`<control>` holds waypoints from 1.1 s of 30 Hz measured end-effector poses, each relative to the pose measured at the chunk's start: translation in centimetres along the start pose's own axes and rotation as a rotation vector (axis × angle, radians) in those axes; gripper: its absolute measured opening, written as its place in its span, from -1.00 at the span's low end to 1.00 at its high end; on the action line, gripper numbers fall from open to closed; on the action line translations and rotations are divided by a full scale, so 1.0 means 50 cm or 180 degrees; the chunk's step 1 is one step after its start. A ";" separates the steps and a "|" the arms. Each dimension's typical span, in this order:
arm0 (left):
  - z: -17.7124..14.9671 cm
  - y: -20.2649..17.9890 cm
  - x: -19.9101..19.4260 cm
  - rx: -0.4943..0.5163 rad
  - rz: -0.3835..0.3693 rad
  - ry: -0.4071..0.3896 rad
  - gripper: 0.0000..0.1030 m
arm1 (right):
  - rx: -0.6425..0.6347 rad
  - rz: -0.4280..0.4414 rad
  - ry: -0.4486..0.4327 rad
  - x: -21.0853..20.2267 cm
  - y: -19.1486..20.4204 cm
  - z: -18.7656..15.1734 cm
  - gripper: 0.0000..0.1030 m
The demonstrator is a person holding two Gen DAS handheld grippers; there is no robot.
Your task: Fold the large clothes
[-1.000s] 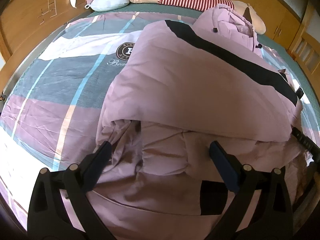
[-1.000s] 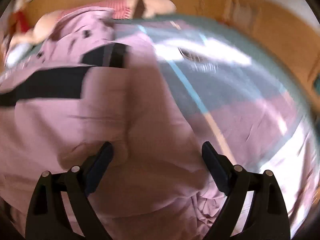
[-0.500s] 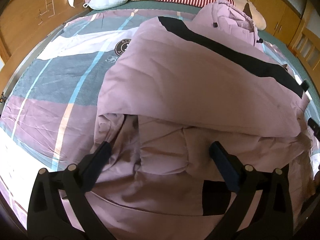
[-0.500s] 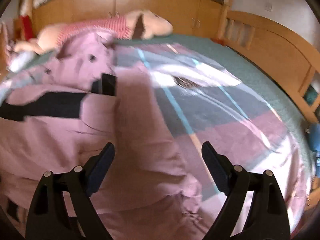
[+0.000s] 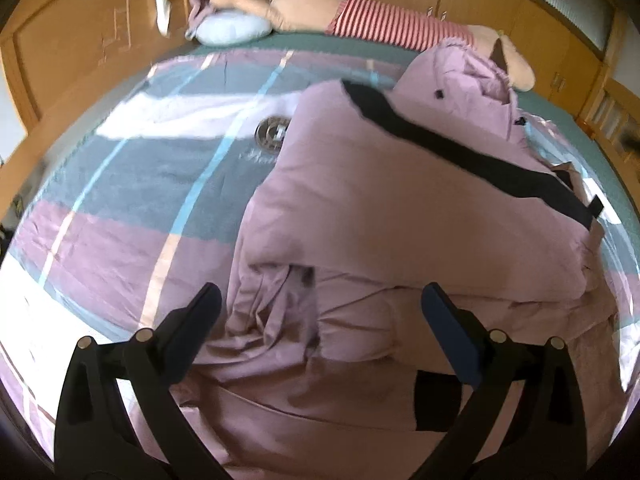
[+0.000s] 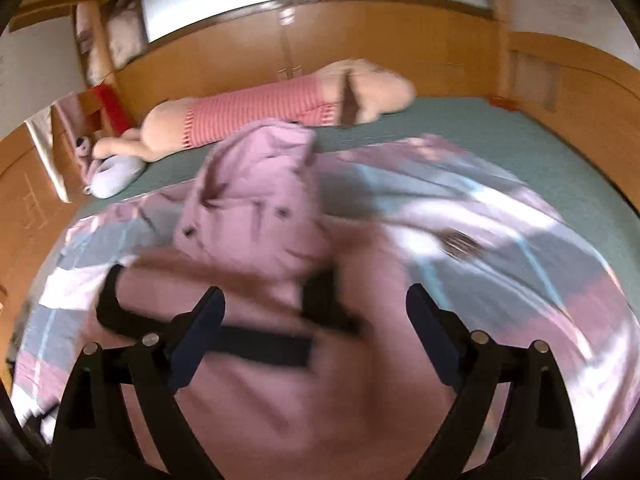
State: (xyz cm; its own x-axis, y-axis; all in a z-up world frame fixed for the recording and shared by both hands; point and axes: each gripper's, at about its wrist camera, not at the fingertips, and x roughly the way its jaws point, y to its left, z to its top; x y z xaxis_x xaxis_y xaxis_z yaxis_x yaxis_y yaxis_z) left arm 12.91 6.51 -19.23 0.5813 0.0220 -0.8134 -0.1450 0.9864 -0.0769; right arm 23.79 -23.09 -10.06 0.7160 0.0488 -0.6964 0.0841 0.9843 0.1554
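A large pink padded coat (image 5: 400, 208) with black stripes lies on the bed, one half folded over the other, its hood toward the headboard. My left gripper (image 5: 320, 308) is open and empty above the coat's crumpled near hem. In the right wrist view the coat (image 6: 280, 360) is blurred, with its hood (image 6: 256, 200) ahead. My right gripper (image 6: 314, 312) is open and empty above the coat's middle, over a black stripe.
The bed has a plaid pink, grey and white cover (image 5: 132, 200) over a green sheet (image 6: 500, 148). A long striped plush toy (image 5: 380, 28) and a pale blue cushion (image 5: 232, 30) lie by the headboard. Wooden cabinets (image 5: 80, 40) stand around the bed.
Both grippers have risen and pulled back from the coat. The right view has swung up from the coat's side toward the hood and headboard. The coat stays folded.
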 end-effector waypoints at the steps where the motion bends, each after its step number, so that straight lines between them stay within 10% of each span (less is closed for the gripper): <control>1: -0.001 0.004 0.007 -0.0048 -0.0046 0.0056 0.96 | 0.0015 0.0019 0.0059 0.042 0.008 0.038 0.79; 6: -0.004 0.013 0.043 -0.0066 -0.0148 0.0239 0.96 | 0.0240 -0.0221 0.0234 0.297 0.048 0.206 0.79; 10: -0.015 0.013 0.067 0.0015 -0.0183 0.0221 0.96 | 0.0478 -0.0497 0.0427 0.434 0.036 0.216 0.71; 13: -0.019 0.008 0.069 0.0130 -0.0165 0.0157 0.96 | 0.0528 -0.0652 0.0564 0.489 0.030 0.192 -0.68; 19: -0.025 0.005 0.075 0.0139 -0.0132 0.0206 0.96 | -0.0113 -0.0008 -0.0689 0.239 0.102 0.148 -0.91; 23: -0.020 0.007 0.065 0.0047 -0.0151 0.0258 0.96 | -0.0691 0.0454 -0.0995 -0.009 0.109 0.020 -0.92; 33: -0.001 0.011 -0.028 -0.0268 -0.0548 0.0060 0.96 | -0.0766 0.0089 0.0099 -0.149 -0.045 -0.260 -0.69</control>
State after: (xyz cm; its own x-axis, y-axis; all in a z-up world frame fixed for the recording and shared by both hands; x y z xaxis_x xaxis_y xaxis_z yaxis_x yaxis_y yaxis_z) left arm 11.96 7.01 -18.15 0.5883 -0.1498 -0.7947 -0.1115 0.9583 -0.2632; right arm 9.27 -23.45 -14.35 0.6938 0.0780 -0.7159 -0.1057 0.9944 0.0059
